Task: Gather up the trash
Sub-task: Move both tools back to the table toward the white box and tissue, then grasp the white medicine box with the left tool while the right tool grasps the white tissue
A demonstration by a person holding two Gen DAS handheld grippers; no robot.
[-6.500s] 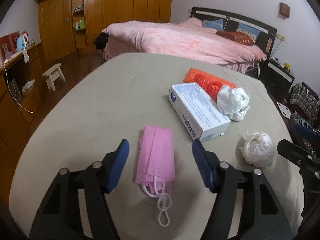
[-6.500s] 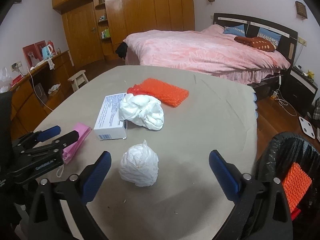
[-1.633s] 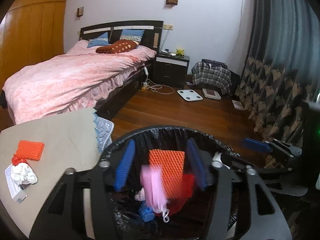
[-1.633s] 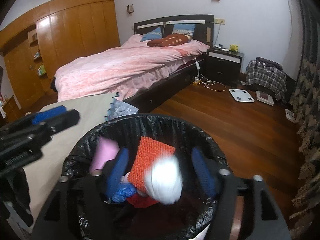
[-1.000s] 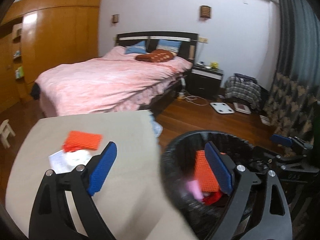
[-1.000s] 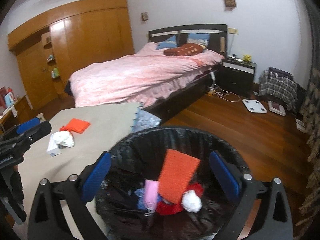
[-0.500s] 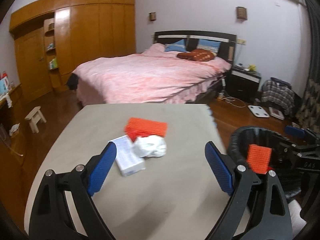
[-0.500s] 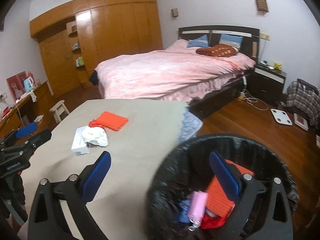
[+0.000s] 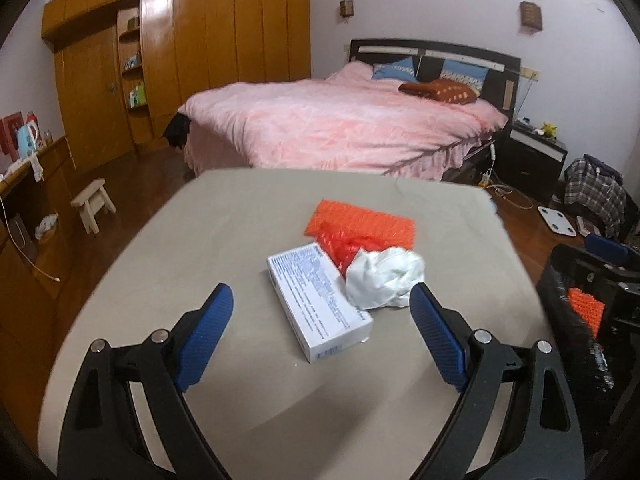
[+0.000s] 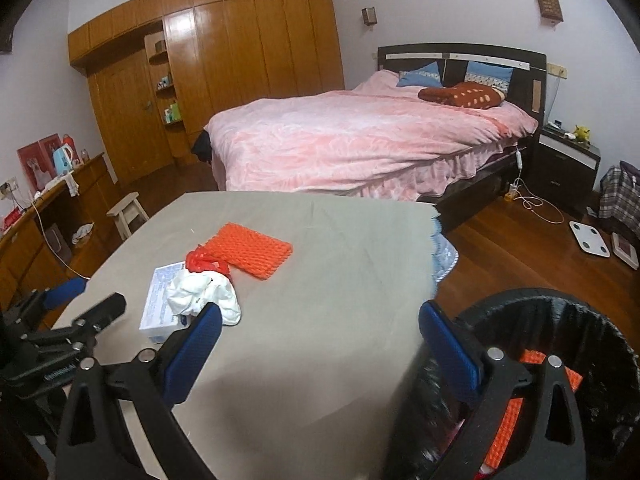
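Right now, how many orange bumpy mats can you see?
2. One mat lies flat on the table, behind the white box and crumpled bag. The other mat stands in the black bin. More may be hidden deeper inside it.

One white box (image 9: pixel 318 302), one white wad (image 9: pixel 384 278), two orange foam nets (image 9: pixel 362 222).

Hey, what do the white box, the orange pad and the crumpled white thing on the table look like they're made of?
White box: likely thin printed cardboard, with crisp folded edges, matte faces and blue print. Orange pad: looks like foam net or mesh packaging, going by its regular bumpy grid texture. Crumpled white thing: probably thin plastic film or a bag, with soft creases and a slight sheen; tissue can't be ruled out.
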